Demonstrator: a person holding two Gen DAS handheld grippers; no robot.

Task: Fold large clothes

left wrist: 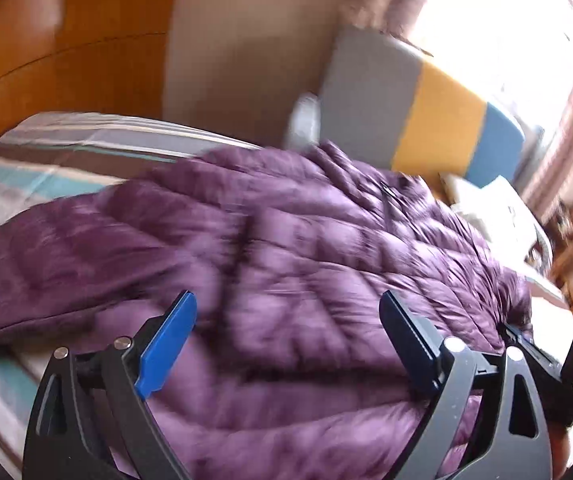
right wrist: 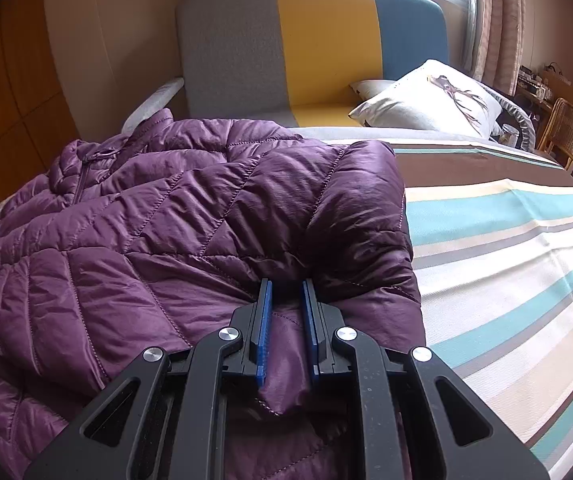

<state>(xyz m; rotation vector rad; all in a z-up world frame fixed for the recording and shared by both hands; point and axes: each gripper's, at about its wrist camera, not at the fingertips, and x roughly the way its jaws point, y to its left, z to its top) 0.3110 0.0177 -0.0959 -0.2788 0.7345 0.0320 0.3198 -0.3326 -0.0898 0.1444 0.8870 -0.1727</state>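
A purple quilted down jacket lies spread on the striped bed, its collar and zip toward the headboard and its long axis running from the claws up to that end. The right claw is pinched narrow on a fold of the jacket's hem edge — fabric bulges out between its blue pads. The left claw hangs wide and grips nothing, poised over the jacket's middle; that view is blurred. The right claw sits at the jacket's bed-side edge, so a fold would likely carry that edge across toward the far side — the left claw looks nearer the body to steady it. No brand, label or writing can be read.
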